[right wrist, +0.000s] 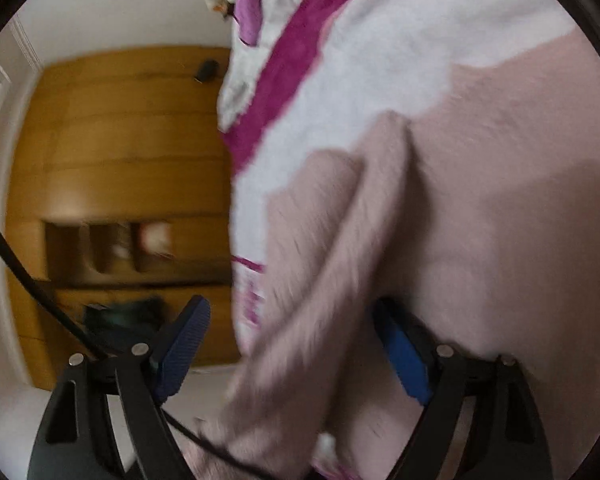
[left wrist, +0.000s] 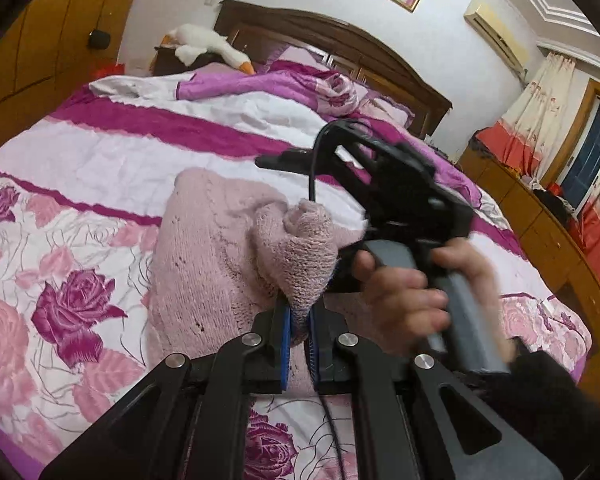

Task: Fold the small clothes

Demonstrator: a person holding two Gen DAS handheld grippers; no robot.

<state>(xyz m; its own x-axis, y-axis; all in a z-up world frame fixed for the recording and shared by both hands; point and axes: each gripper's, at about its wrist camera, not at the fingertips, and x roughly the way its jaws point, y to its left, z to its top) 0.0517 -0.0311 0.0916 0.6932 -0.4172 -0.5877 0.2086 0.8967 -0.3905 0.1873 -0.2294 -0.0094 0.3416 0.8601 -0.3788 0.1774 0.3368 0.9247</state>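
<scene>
No writing is legible. On a floral bedspread, the left gripper pinches a raised fold of the pink knit garment; the right gripper gapes wide, cloth between its fingers, ungripped

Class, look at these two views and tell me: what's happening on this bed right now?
A person is folding a pink knit garment on a floral bedspread. The left gripper is shut on a bunched fold of it, lifted off the bed. The right gripper, held in a hand, is open, with blurred pink fabric between its fingers.
</scene>
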